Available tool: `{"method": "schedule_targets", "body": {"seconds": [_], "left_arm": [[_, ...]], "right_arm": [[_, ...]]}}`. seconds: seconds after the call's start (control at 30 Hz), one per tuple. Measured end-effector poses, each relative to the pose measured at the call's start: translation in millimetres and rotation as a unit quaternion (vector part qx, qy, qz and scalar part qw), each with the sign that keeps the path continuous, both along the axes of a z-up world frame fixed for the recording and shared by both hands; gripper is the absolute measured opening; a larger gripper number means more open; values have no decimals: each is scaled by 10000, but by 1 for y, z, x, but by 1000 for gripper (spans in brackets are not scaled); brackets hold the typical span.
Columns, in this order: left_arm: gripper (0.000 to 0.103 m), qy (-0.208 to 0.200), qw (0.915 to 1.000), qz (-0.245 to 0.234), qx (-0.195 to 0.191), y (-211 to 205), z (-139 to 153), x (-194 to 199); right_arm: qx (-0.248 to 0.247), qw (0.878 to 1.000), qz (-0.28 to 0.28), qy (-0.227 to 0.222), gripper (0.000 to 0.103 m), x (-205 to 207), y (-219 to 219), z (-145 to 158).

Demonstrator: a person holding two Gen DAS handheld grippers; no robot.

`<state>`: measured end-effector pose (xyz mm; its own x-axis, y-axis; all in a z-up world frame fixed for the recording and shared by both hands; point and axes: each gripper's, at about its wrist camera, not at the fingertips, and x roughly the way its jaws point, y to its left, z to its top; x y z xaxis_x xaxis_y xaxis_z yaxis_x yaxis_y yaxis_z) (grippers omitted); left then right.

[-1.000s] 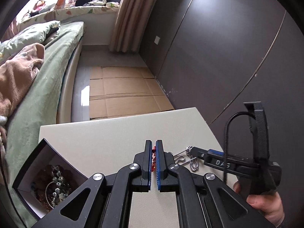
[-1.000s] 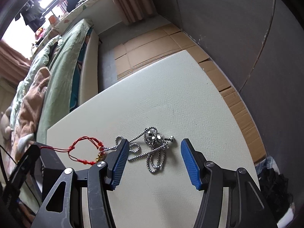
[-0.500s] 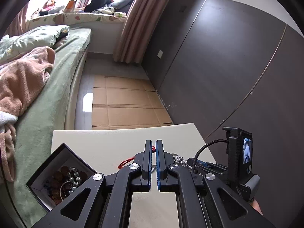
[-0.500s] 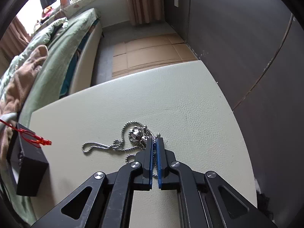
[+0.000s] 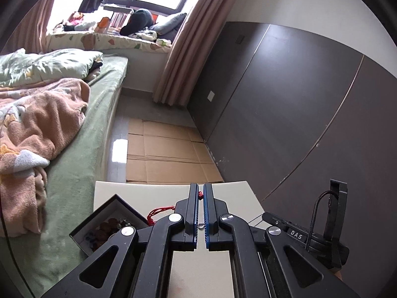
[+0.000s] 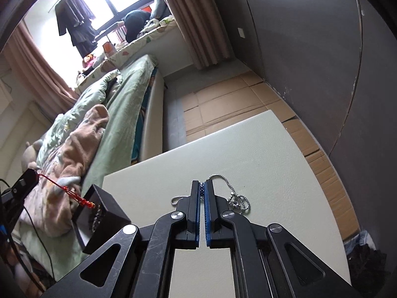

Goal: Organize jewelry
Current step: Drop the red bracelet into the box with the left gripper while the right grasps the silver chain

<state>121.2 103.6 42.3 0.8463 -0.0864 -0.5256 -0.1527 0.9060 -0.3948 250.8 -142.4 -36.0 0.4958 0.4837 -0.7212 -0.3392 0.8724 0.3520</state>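
Left fingers point(image 5: 201, 193) pinch red cord point(image 5: 158, 212); right fingers point(image 6: 202, 191) clamp beaded steel chain point(image 6: 238, 200) (matte table point(image 6: 273, 154)).

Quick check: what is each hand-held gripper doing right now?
Left hand-held gripper: shut on the red cord bracelet.
Right hand-held gripper: shut on the silver ball chain.

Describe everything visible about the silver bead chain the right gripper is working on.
The silver bead chain is a fine metallic ball chain. One strand is pinched between the blue pads of the shut right gripper. To the right of the fingers the rest lies bunched in loose loops on the white table, with a short curl showing left of them. No clasp or pendant can be made out.
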Motion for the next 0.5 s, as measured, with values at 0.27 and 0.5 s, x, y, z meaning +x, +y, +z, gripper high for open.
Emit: {"method": "schedule_targets", "body": {"seconds": [0.27,0.5], "left_arm": [[3,-47,9995,309,48,29,0,-27],[3,250,9985,350,-329,60,-35,-21]], "right_arm": [[155,9996,44,-242,4,-25,5,16],[578,9972,233,-406,4,-45,15,52]]}}
